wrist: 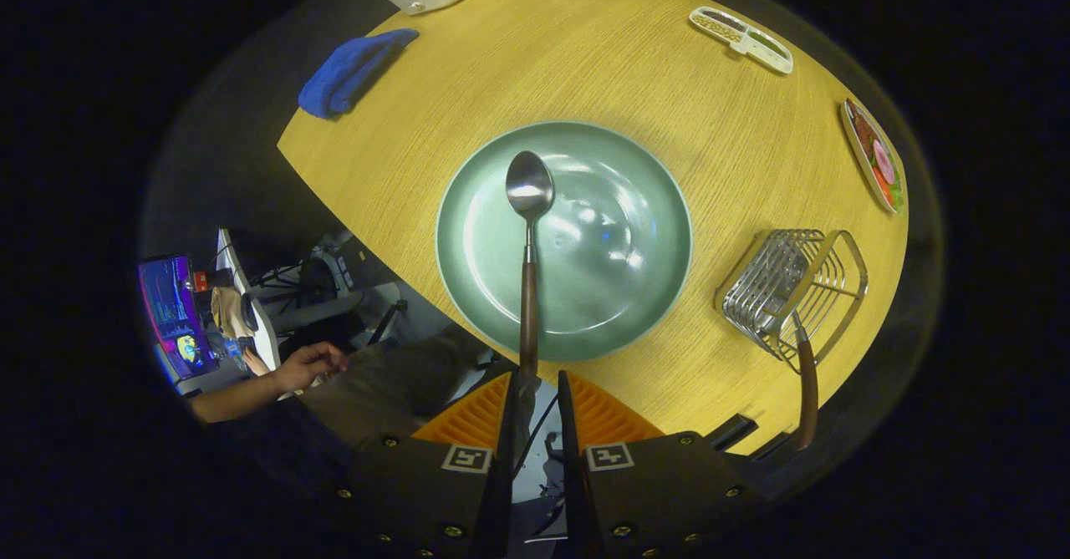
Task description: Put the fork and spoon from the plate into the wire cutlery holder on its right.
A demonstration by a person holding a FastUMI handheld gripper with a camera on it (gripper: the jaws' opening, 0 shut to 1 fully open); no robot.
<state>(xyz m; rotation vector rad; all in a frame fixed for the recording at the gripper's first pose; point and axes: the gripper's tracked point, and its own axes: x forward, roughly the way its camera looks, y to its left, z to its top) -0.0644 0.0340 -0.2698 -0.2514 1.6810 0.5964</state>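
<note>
While the gripper (535, 388) has its fingers nearly together on the spoon (528, 241) handle's end, that tip hold could let it swivel or drop onto the green plate (635, 292). Fork (805, 383) already in the wire cutlery holder (794, 292), near the bench (602, 66) edge; open room between.

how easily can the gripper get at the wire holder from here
Probably yes. The gripper has its fingers closed on the spoon handle above the plate; the wire holder sits to the right with bare table between, already holding one wooden-handled utensil.
</note>
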